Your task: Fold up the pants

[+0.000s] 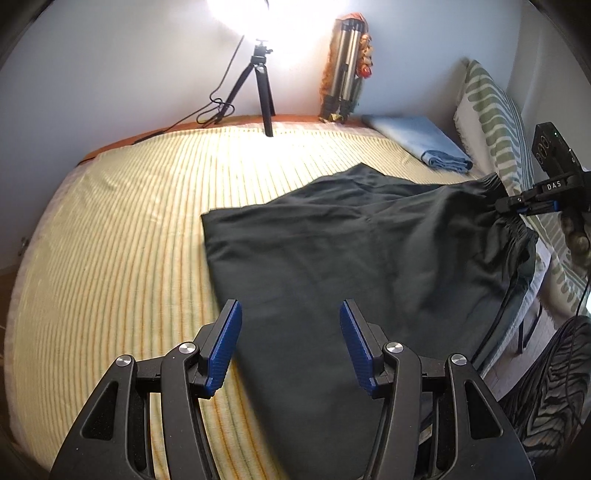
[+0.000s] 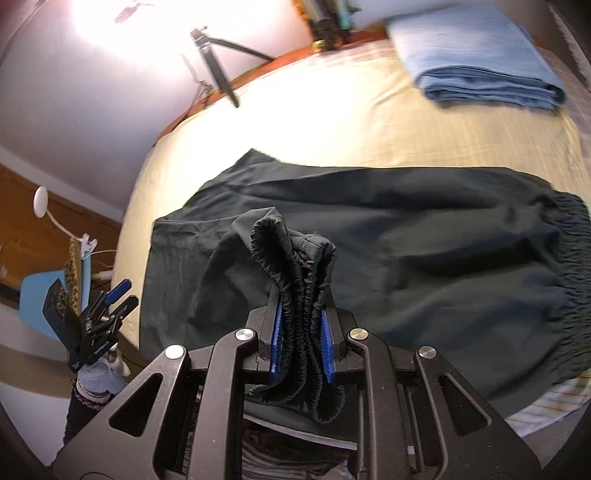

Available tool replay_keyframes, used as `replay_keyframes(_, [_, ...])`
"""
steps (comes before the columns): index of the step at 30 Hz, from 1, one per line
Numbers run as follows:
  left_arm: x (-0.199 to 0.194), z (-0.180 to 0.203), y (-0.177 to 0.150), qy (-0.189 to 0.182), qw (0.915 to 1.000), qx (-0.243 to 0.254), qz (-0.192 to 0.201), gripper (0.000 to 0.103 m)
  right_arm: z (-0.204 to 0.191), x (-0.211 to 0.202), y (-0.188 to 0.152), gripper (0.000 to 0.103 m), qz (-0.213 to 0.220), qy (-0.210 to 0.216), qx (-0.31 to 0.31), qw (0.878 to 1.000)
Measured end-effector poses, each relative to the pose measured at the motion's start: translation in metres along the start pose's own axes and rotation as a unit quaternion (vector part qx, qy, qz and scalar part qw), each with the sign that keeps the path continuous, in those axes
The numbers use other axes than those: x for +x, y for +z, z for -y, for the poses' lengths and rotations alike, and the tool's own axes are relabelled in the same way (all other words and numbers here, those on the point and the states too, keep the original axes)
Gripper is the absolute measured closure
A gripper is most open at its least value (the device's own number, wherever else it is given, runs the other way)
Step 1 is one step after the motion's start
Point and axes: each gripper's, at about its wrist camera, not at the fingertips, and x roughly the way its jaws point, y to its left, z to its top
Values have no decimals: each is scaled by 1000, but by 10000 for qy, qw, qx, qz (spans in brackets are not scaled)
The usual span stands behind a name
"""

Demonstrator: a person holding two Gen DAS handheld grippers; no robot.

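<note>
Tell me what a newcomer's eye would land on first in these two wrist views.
The dark pants spread across the striped yellow bedspread dominate both views. The right gripper is clamped on a bunched stretch of the elastic waistband, while the left gripper hangs open over the near edge of the fabric. Behind, a glaring lamp above a small black tripod, and a folded blue cloth.

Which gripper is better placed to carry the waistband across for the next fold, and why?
Right. The right gripper is already shut on the gathered waistband of the pants. The left gripper is open, holding nothing, over the other end.
</note>
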Motion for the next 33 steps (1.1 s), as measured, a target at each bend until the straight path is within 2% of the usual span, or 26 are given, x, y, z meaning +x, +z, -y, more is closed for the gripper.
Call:
replay_keyframes(23, [22,50,9,-593,9974,407,-15,49,93,-46,5,84,142,-608,520,9967])
replay_keyframes(28, [26,68,10,-673,9956,649,-24,49,109,-51,9,84,135,-798,515,9954])
replay_keyframes(33, [38,78,11,-737,9944,742,-155,49,126,-55,11,84,154,-914,568,9941])
